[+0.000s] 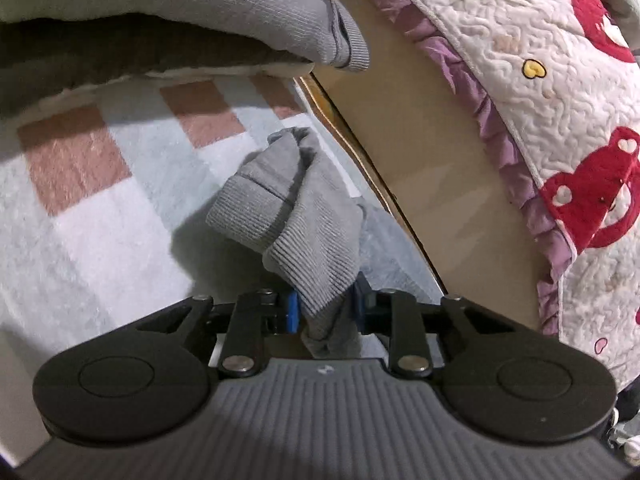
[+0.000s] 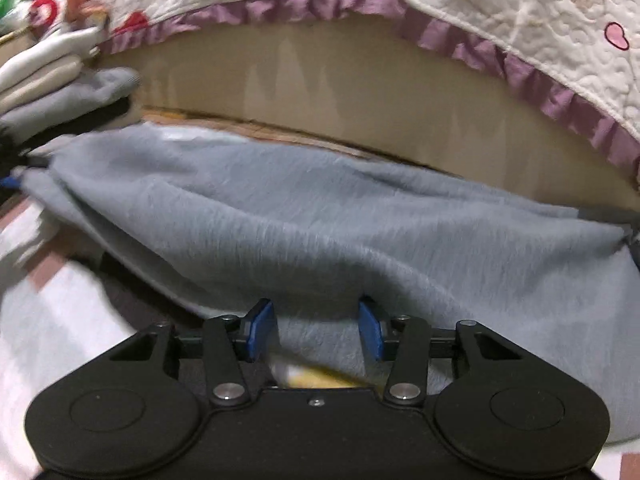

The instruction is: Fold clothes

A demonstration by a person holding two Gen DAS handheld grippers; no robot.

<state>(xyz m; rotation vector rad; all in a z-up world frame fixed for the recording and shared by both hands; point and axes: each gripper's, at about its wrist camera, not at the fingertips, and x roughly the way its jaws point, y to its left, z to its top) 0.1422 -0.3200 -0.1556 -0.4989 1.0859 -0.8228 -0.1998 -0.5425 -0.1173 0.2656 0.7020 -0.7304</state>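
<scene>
A grey knit garment's ribbed cuff (image 1: 288, 216) rises crumpled from my left gripper (image 1: 325, 312), whose blue pads are shut on the fabric just below it. In the right wrist view the light grey garment (image 2: 320, 220) lies spread wide across the checked blanket (image 2: 60, 320), its far edge against the bed base. My right gripper (image 2: 318, 328) sits at the garment's near edge. Its blue pads (image 2: 260, 328) stand well apart, with flat cloth showing in the gap and not pinched.
A folded grey garment (image 1: 180, 8) overhangs the upper left, part of a stack of folded clothes (image 2: 44, 76). The beige bed base (image 1: 420, 160) and a white quilt with red prints and purple frill (image 1: 540, 100) bound the far side. The pink, white and blue checked blanket (image 1: 100, 200) covers the floor.
</scene>
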